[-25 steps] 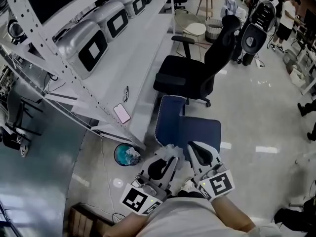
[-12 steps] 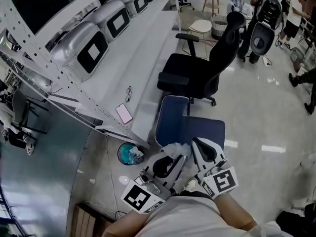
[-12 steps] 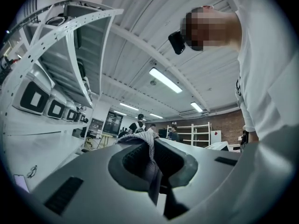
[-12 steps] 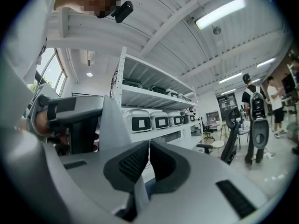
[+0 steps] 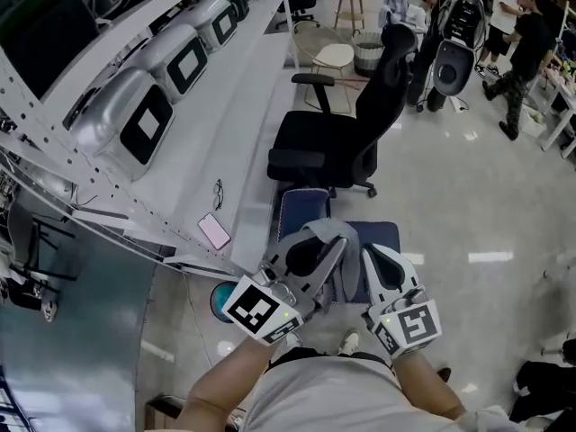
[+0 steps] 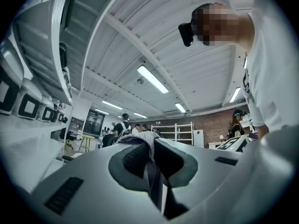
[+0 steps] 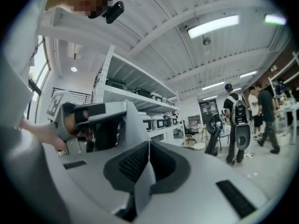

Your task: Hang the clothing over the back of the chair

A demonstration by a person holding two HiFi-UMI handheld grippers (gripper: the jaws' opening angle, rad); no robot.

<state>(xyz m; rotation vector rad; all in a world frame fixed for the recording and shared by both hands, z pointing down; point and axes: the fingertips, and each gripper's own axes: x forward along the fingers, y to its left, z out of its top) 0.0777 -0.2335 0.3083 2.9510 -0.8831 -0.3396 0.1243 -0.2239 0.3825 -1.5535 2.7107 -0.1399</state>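
Note:
A grey piece of clothing [image 5: 329, 233] is stretched between my two grippers above a blue chair [image 5: 301, 207]. My left gripper [image 5: 337, 244] is shut on one bunched edge of it; in the left gripper view the fabric [image 6: 140, 139] bulges out at the tips of that gripper [image 6: 150, 143]. My right gripper [image 5: 367, 254] is shut on the other edge, and in the right gripper view a pale strip of cloth [image 7: 142, 181] hangs between the pads of that gripper [image 7: 148, 146]. The cloth covers part of the chair's back; its blue seat [image 5: 385, 235] shows to the right.
A black office chair [image 5: 333, 142] stands just beyond the blue one. A long white workbench [image 5: 225, 142] runs along the left, with a phone [image 5: 214, 230] and glasses [image 5: 218, 193] on it. A bin [image 5: 219, 300] sits below it. People [image 5: 522, 34] stand far right.
Both grippers have lifted the clothing and carried it forward over the blue chair. The cloth now hides more of the chair's back.

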